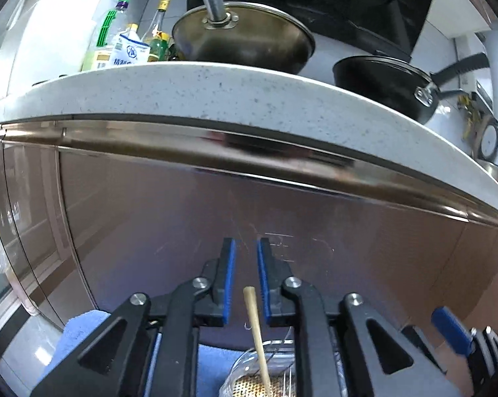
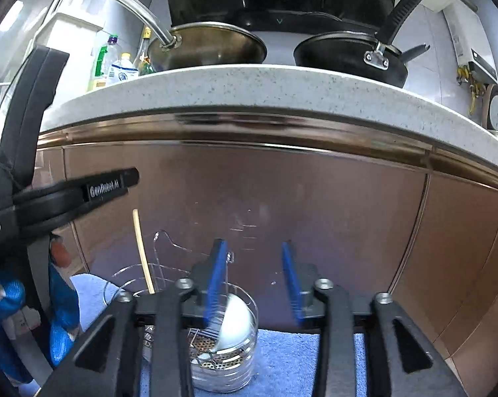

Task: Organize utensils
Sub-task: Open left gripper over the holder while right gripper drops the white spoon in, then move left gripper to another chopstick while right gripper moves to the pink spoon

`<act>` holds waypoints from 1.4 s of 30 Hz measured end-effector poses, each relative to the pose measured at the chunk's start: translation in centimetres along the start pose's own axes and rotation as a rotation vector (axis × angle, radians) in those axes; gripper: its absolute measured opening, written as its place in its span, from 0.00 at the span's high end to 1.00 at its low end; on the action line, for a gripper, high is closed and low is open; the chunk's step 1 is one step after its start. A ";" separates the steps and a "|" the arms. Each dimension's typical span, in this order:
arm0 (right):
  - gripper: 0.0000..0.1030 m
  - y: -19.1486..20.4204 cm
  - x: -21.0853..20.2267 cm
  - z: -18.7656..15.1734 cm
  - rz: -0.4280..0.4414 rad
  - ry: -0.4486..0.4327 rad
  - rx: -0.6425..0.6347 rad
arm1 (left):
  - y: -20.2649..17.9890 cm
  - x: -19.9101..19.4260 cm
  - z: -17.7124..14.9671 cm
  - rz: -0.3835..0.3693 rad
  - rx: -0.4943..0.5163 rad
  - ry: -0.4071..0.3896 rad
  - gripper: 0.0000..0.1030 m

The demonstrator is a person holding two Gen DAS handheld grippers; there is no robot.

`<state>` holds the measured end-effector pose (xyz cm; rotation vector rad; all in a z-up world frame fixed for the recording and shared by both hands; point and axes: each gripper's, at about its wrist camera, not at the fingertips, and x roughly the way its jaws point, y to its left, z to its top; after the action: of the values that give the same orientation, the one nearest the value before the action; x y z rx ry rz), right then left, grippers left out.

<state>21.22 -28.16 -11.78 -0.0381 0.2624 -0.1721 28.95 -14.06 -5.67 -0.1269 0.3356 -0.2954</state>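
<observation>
The wire utensil holder (image 2: 216, 340) stands on the blue towel (image 2: 282, 360) in front of the copper cabinet door (image 2: 282, 198). It contains one wooden chopstick (image 2: 142, 251), upright at its left, and a white spoon (image 2: 237, 321) at its right, resting on the perforated base. The left gripper (image 1: 246, 244) is above the holder, fingers narrow, gripping nothing. The right gripper (image 2: 254, 248) is wide apart, empty. On the far counter (image 2: 249, 89): a steel wok (image 2: 209, 46) and a black pan (image 2: 348, 54).

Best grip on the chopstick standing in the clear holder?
Take the chopstick on its bare upper shaft, above the holder rim, coming from above with the fingers on either side. It stands nearly upright, leaning slightly, and its lower part sits inside the holder beside a white spoon, so only the top is free.
</observation>
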 end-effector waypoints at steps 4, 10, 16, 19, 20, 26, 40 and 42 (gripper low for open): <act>0.60 -0.2 -1.4 0.5 0.005 0.003 0.010 | 0.4 -2.0 0.6 -0.009 0.013 0.007 0.86; 0.59 -1.5 -5.0 1.3 -0.008 -0.004 0.057 | 1.8 -6.8 2.0 -0.031 0.039 0.007 0.86; 0.59 -3.1 -9.6 1.3 0.007 0.026 0.113 | 3.7 -12.1 1.9 -0.041 0.111 0.126 0.86; 0.59 -3.4 -11.8 0.4 0.048 0.092 0.135 | 4.7 -13.7 0.4 -0.018 0.149 0.224 0.82; 0.59 -3.5 -12.2 0.0 0.061 0.114 0.142 | 5.2 -14.0 -0.1 -0.017 0.147 0.262 0.80; 0.59 -3.0 -14.4 -3.9 0.180 0.298 0.163 | 8.7 -15.3 -4.7 -0.002 0.121 0.468 0.79; 0.62 -1.5 -14.5 -11.0 0.430 0.560 0.255 | 12.1 -12.0 -11.8 -0.032 0.000 0.785 0.79; 0.63 -1.0 -13.7 -11.7 0.452 0.586 0.268 | 12.3 -11.1 -12.2 -0.034 -0.012 0.806 0.79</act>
<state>4.92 -26.97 -19.49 0.3408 0.8203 0.2404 18.00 0.07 -15.79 -0.0190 1.1354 -0.3704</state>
